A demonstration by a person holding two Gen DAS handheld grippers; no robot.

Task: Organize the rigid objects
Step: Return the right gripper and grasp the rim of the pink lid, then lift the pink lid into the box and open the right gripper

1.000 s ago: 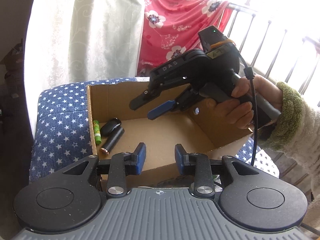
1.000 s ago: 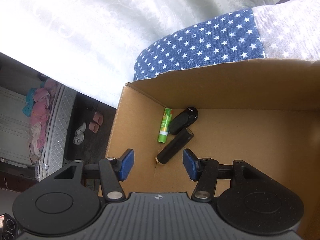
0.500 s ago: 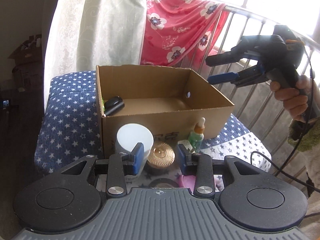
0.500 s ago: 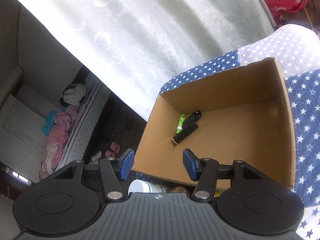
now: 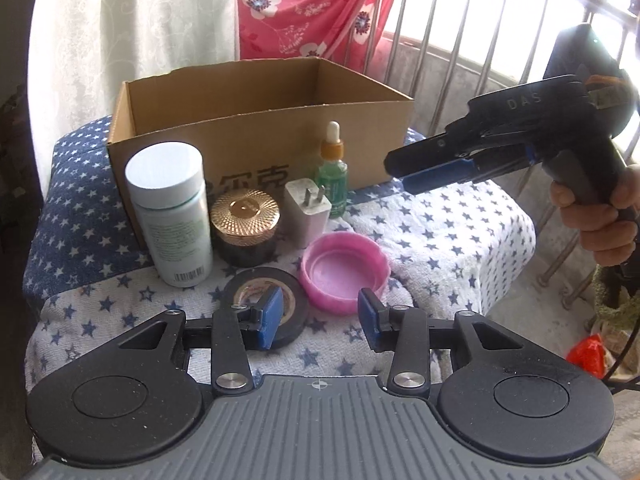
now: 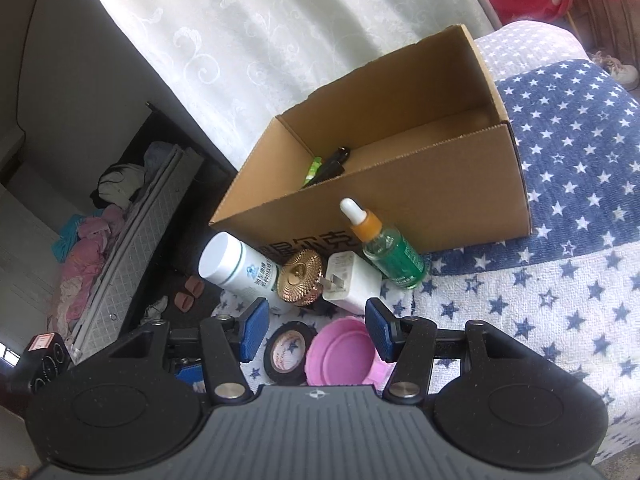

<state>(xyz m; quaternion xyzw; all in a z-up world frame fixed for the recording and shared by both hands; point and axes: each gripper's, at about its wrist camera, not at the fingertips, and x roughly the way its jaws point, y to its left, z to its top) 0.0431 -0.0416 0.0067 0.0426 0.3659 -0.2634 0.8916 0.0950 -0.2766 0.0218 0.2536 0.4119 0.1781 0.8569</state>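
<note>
Cardboard box (image 5: pixel 256 136): corrugated, open-topped, printed characters on its front wall; it sits on your star-print cloth (image 5: pixel 432 232).
Inside box: green tube (image 6: pixel 313 170) and black items (image 6: pixel 332 164) at one end.
Front row: white bottle (image 5: pixel 170 208), ribbed gold-lidded jar (image 5: pixel 245 224), white plug (image 5: pixel 307 216), green dropper bottle (image 5: pixel 333 178).
Nearer you: black tape roll (image 5: pixel 296 304), pink lid (image 5: pixel 344 266).
Left gripper (image 5: pixel 318 318): spread, holding nothing.
Right gripper (image 6: pixel 314 330): spread; "DAS" moulded on its body.

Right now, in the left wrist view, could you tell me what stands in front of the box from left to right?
White bottle → gold-lidded jar → charger → dropper bottle.
</note>
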